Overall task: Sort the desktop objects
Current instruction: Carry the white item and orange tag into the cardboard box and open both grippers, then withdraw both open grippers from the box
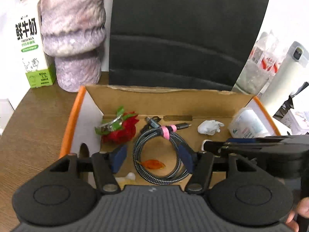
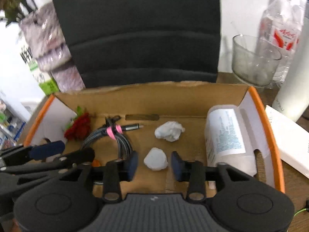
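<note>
Both my grippers hang over the near edge of an open cardboard box [image 1: 146,96] with orange-trimmed side walls, which sits on a brown wooden table [image 1: 34,131]. My left gripper [image 1: 152,156] has its jaws spread wide and holding nothing; between the blue pads [image 1: 120,157] lies a small orange leaf-shaped piece [image 1: 153,164], inside the loop of a coiled braided cable [image 1: 160,154] bound with a pink tie [image 1: 167,131]. My right gripper [image 2: 154,165] also has its jaws apart and empty, with a white crumpled wad [image 2: 156,159] sitting on the box floor between the pads, not touched by either one as far as I can see. In the left view my right gripper reaches in from the right side, and in the right view my left gripper shows at the left edge. Farther in, a second crumpled white tissue [image 2: 170,131] lies near the middle of the box, a red artificial rose [image 1: 120,129] with green leaves lies at the far left, and a white plastic bottle [image 2: 226,135] with a printed label lies on its side along the right wall. Beyond the box stands a black chair back [image 1: 183,32]. On the table to the far left are a milk carton [image 1: 29,44] and a mottled purple vase [image 1: 75,34] just beside it; to the far right are a glass bowl [image 2: 253,61], a clear plastic bottle [image 2: 282,25] and a white tumbler [image 1: 283,77].
</note>
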`<state>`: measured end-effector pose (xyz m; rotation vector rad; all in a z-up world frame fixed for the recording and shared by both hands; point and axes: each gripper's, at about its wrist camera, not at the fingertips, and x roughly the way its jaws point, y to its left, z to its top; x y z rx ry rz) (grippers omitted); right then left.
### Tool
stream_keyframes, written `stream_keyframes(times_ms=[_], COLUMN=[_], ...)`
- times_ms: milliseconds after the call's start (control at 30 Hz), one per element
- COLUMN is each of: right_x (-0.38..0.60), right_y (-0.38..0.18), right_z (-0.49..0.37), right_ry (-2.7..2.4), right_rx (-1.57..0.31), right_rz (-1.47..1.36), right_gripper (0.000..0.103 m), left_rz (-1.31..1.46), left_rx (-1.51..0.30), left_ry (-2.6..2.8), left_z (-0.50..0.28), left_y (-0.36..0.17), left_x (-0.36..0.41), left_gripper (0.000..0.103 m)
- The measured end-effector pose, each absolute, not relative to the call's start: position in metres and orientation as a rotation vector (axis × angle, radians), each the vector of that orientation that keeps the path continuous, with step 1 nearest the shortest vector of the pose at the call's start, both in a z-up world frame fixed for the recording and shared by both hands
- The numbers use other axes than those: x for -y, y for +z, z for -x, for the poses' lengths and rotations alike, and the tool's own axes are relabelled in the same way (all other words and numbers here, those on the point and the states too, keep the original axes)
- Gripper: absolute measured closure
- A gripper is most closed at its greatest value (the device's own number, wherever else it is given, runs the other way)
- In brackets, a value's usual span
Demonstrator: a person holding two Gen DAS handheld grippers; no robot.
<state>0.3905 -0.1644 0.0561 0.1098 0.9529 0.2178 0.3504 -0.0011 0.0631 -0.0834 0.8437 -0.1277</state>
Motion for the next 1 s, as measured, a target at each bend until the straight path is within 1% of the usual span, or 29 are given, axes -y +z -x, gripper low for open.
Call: stream_keyframes(times_ms=[33,67,133,200,267,300,367,400,433,467,500,567,600,633,800,833,900,1000], right_x=[0.167,0.170,0.177,0.180,0.184,0.186,0.193,0.193,0.199,0.203,0.207,0.212,0.211,0.211,0.206,0.207,0.207,0.206], right_y=[0.062,0.068,0.082,0.095,0.107,0.112,0.124,0.124,0.126,0.126,0.124,0.115,0.107,0.107,0.096,0.092,0.081,0.058], right_z=[-0.387,-0.384,-0.375,-0.364,-0.356,-0.346,-0.302,-0.302,-0.278,-0.254,-0.230,-0.186,-0.146,-0.146,-0.060,-0.045,-0.016,0.016], right_ry=[0.216,0.213,0.199,0.197,0.192,0.191,0.206,0.206,0.228,0.246,0.260,0.254,0.233,0.233,0.214,0.211,0.207,0.197], right_rx=[-0.936,-0.920,-0.897,-0.879,-0.863,-0.851,-0.817,-0.817,-0.776,-0.734,-0.707,-0.675,-0.654,-0.654,-0.562,-0.559,-0.549,-0.579], right_rz=[-0.125,-0.134,-0.141,-0.125,-0.114,-0.109,-0.087,-0.087,-0.099,-0.119,-0.132,-0.129,-0.088,-0.088,-0.024,-0.022,-0.025,-0.036], right_gripper=[0.048,0.046,0.046,0.045,0.041,0.039,0.035,0.034,0.030,0.022,0.020,0.020,0.020,0.020,0.019,0.019,0.015,0.014], left_rz=[0.086,0.094,0.102,0.098,0.085,0.080,0.111,0.132,0.147,0.154,0.158,0.181,0.192,0.206,0.107,0.094,0.085,0.057], left_rx=[-0.839,-0.830,-0.824,-0.814,-0.795,-0.791,-0.762,-0.733,-0.699,-0.665,-0.644,-0.635,-0.634,-0.630,-0.550,-0.532,-0.506,-0.503], left_ry=[-0.122,-0.111,-0.101,-0.100,-0.089,-0.079,-0.028,-0.031,-0.048,-0.060,-0.062,-0.058,-0.065,-0.068,-0.110,-0.095,-0.105,-0.094], left_z=[-0.348,-0.343,-0.342,-0.331,-0.318,-0.311,-0.279,-0.259,-0.237,-0.212,-0.192,-0.151,-0.136,-0.120,-0.033,-0.016,0.014,0.046], left_y=[0.068,0.074,0.084,0.095,0.105,0.111,0.120,0.122,0.123,0.123,0.121,0.115,0.111,0.108,0.088,0.082,0.071,0.050], left_x=[0.001,-0.001,-0.001,-0.001,0.000,0.000,-0.004,-0.006,-0.007,-0.008,-0.009,-0.009,-0.008,-0.008,0.003,0.005,0.006,0.008], left_gripper=[0.036,0.033,0.031,0.028,0.020,0.019,0.012,0.011,0.007,0.003,0.003,0.002,0.002,0.002,0.000,0.000,0.000,0.000])
